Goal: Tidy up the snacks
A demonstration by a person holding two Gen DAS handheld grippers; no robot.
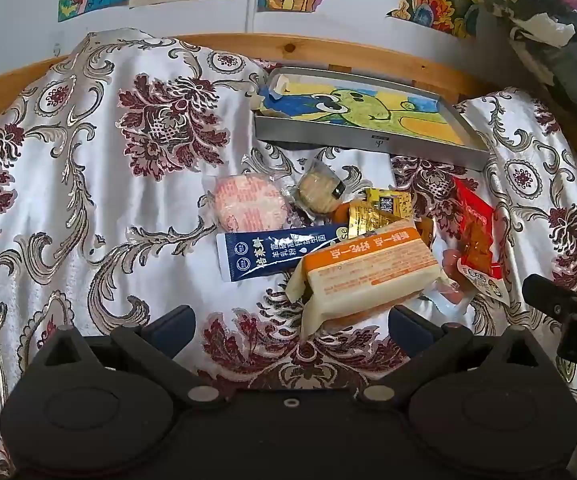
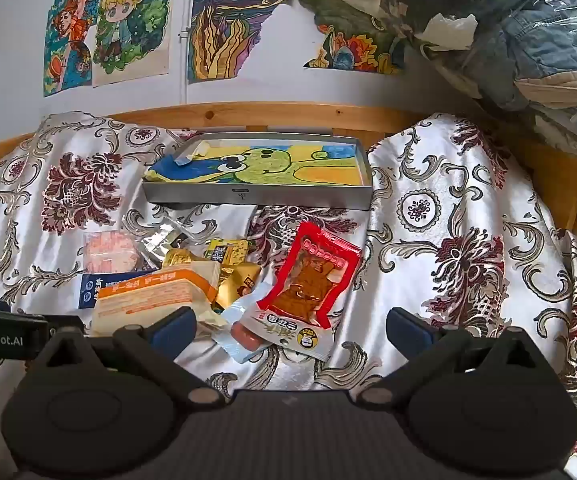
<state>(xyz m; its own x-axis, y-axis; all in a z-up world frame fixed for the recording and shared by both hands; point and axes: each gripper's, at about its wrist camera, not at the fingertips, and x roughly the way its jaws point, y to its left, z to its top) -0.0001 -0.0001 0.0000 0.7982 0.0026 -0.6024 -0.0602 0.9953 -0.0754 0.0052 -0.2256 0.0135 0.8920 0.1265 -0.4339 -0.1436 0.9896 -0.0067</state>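
Nearest in the left wrist view, the left gripper point(image 1: 290, 322) hangs over the patterned cloth point(image 1: 88, 200) with its jaws spread as wide as they go and nothing between the pads. Its right finger tip sits just beside the near end of the cream-and-orange packet point(image 1: 368, 276), which looks to lie on top of the other snacks. In the right wrist view the right gripper point(image 2: 290, 326) is likewise fully spread and empty, above bare cloth, with the white bottom end of the red pouch point(image 2: 308, 284) just beyond the gap between its fingers.

The snacks lie in a loose heap in the middle of the cloth. The cream-and-orange packet covers one end of the dark blue sachet point(image 1: 276, 252), which points toward the left edge. Right of the packet the red pouch lies tilted over a pale blue wrapper point(image 2: 236, 320). Behind the packet sit yellow-gold packets point(image 1: 380, 212), touching one another. Farther back, a pink wrapped round cake point(image 1: 248, 204) and a clear-wrapped beige biscuit point(image 1: 320, 192) lie just beside each other.

Beyond the heap, near the far edge, a shallow grey metal tray point(image 2: 256, 198) rests on the cloth, apart from the snacks, with a frog drawing point(image 2: 264, 164) lying inside it. Behind it runs a wooden rail point(image 2: 288, 114), then a wall of coloured drawings point(image 2: 228, 20).
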